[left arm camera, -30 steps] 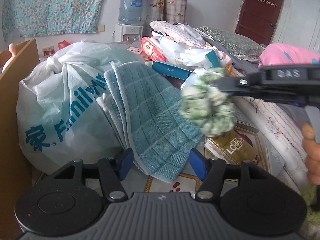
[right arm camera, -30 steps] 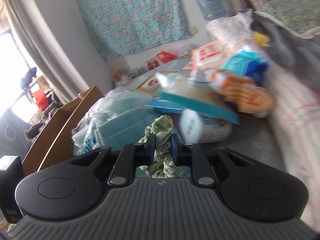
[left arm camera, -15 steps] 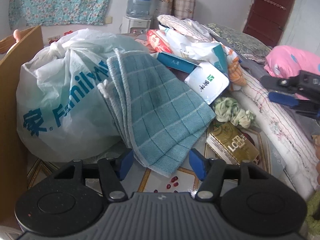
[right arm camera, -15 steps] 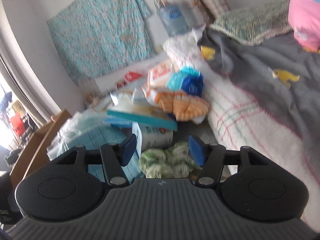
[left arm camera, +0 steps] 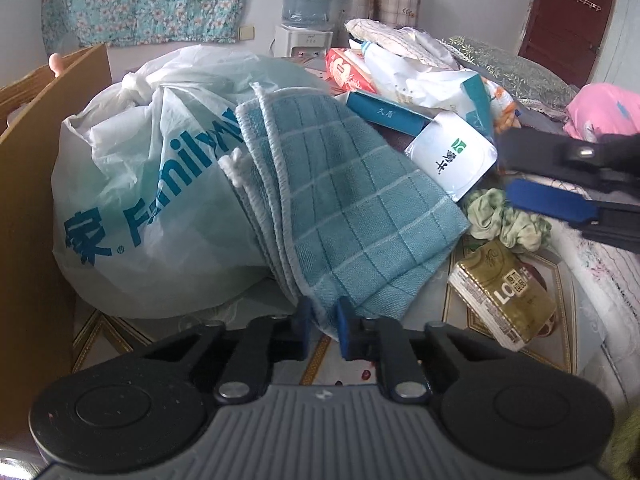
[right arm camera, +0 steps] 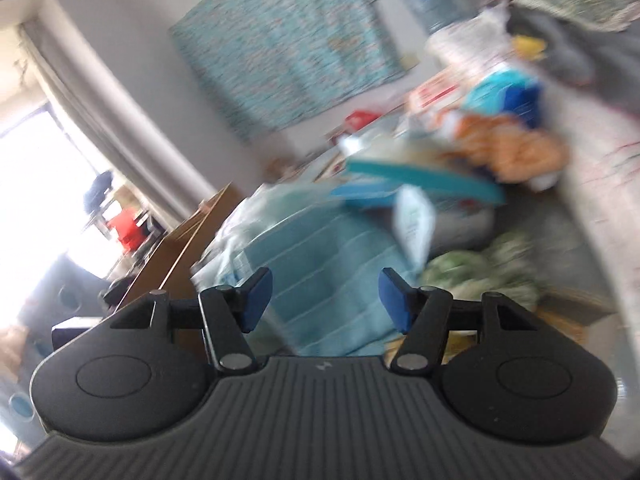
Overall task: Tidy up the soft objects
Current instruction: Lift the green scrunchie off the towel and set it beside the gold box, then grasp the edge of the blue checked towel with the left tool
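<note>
A folded teal checked towel (left arm camera: 340, 208) leans against a white FamilyMart plastic bag (left arm camera: 160, 184). My left gripper (left arm camera: 322, 326) is shut on the towel's lower edge. A green-and-white scrunchie (left arm camera: 504, 220) lies on the floor to the right of the towel, beside a gold packet (left arm camera: 504, 292). My right gripper (right arm camera: 326, 300) is open and empty; it shows from the side in the left wrist view (left arm camera: 560, 184), just above the scrunchie. In the blurred right wrist view the towel (right arm camera: 320, 264) lies ahead and the scrunchie (right arm camera: 480, 268) is to the right.
A wooden board (left arm camera: 28, 184) stands at the left. Boxes and packets, among them a white pouch (left arm camera: 452, 156) and a blue box (left arm camera: 384, 114), are piled behind. A bed edge with a patterned blanket (left arm camera: 600, 264) runs along the right. A water dispenser (left arm camera: 306, 4) stands by the wall.
My right gripper let go of the scrunchie, which now lies on the floor, then opened and swung left. My left gripper closed on the towel's lower edge.
</note>
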The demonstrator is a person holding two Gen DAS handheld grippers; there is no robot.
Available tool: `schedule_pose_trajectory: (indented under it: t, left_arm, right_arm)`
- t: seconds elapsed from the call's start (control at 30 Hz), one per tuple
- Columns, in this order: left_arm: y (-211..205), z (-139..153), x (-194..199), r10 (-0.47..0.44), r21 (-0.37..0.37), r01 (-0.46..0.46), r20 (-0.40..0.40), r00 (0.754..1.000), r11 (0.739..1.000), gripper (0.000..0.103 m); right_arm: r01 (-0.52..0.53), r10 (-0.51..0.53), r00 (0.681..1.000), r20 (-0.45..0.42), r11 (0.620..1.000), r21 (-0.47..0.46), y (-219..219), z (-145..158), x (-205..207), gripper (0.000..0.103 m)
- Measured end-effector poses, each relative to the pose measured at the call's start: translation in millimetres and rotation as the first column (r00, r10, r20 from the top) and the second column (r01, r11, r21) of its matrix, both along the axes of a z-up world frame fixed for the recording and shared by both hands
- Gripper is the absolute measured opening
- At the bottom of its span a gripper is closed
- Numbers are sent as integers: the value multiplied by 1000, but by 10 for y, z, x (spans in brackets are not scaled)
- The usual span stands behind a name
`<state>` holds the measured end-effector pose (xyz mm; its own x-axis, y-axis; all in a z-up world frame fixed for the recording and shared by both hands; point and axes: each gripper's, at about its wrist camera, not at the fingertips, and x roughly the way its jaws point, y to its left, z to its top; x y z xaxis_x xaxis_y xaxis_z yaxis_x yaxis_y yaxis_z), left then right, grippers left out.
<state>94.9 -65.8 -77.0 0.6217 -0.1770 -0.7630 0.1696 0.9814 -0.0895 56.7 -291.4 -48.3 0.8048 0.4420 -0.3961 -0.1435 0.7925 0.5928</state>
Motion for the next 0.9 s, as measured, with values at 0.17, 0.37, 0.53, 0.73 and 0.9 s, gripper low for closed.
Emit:
schedule_pose_trajectory:
  t: [0.17, 0.37, 0.53, 0.73, 0.9]
  left_arm:
    - [21, 42, -74, -29, -26, 30, 16, 999, 999, 7]
    - [7, 140, -212, -113, -82, 114, 22, 993, 990, 7]
    - [4, -12, -193, -134, -120, 128, -40, 990, 985, 7]
    - [237, 10, -166, -85, -210, 74, -43, 995, 975, 36]
    - [407, 60, -96, -14, -244, 8, -22, 1000, 970, 55]
  right_arm:
    - [-36, 36, 999, -12, 999, -2, 173, -2, 106, 59]
    - [-72, 72, 997, -37, 997, -22, 278, 14, 165, 59]
    - [-141, 135, 988, -75, 988, -70, 496, -28, 332, 55]
    - [-174, 160, 975, -151, 982, -80, 645, -207, 569, 52]
    - [-157, 151, 975, -163, 987, -27, 575, -264, 627, 52]
